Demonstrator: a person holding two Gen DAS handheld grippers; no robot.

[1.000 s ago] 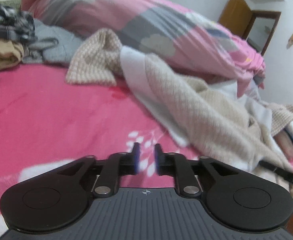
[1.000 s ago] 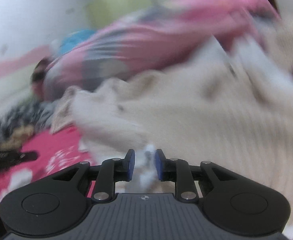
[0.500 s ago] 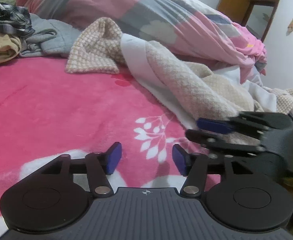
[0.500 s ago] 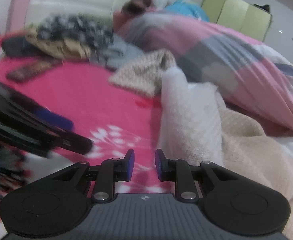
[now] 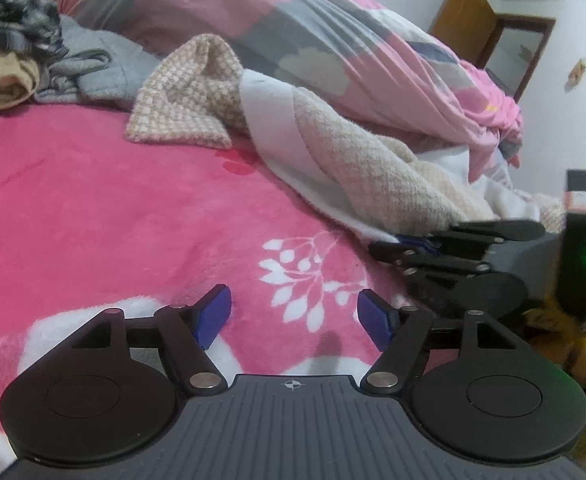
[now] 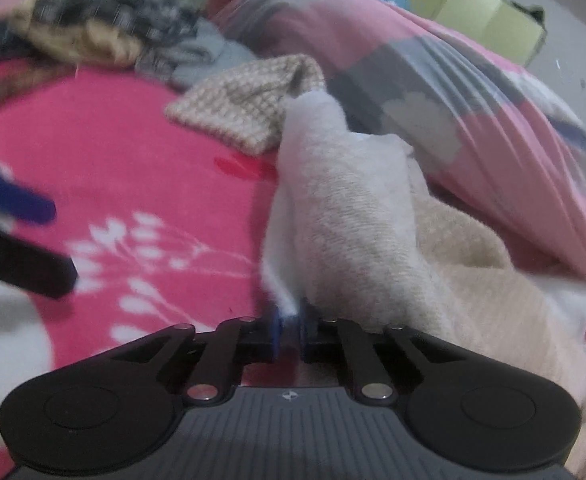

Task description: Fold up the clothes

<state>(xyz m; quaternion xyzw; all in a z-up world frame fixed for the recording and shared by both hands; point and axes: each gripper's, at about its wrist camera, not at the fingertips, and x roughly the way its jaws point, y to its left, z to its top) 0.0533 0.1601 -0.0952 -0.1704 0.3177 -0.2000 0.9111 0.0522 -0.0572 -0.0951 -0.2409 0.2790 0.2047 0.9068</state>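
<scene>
The beige checked garment (image 5: 377,168) lies crumpled on the pink floral blanket (image 5: 105,216) that covers the bed, and it serves as the landmark for everything else here. Its white lining (image 5: 289,140) is turned outward along the edge facing the open blanket, and one checked end is bunched into a peak at the far tip of the garment.

The right claw (image 6: 289,330) is closed on the near white edge of the garment, with a tuft of the pale fabric pinched between its blue pads (image 6: 275,330); that view is blurred, so how much cloth sits in the grip is hard to judge. In the left wrist view the same claw (image 5: 403,246) appears side on, touching the garment's near end.

The left claw (image 5: 293,314) is spread wide and holds nothing. It hovers over the white branch print (image 5: 305,276) on the blanket, just beside the near edge of the garment and not touching it. In the right wrist view its blue fingertips (image 6: 17,200) show at the side away from the garment.

Behind the garment, a pink and grey duvet (image 5: 333,48) is heaped up, resting against the garment's far side. Beyond the garment's peaked end lies a grey piece of clothing (image 5: 93,68), with a dark plaid piece (image 5: 17,28) and a tan piece (image 5: 1,80) further out. Well beyond the duvet, a wooden door (image 5: 461,16) stands against the white wall.
</scene>
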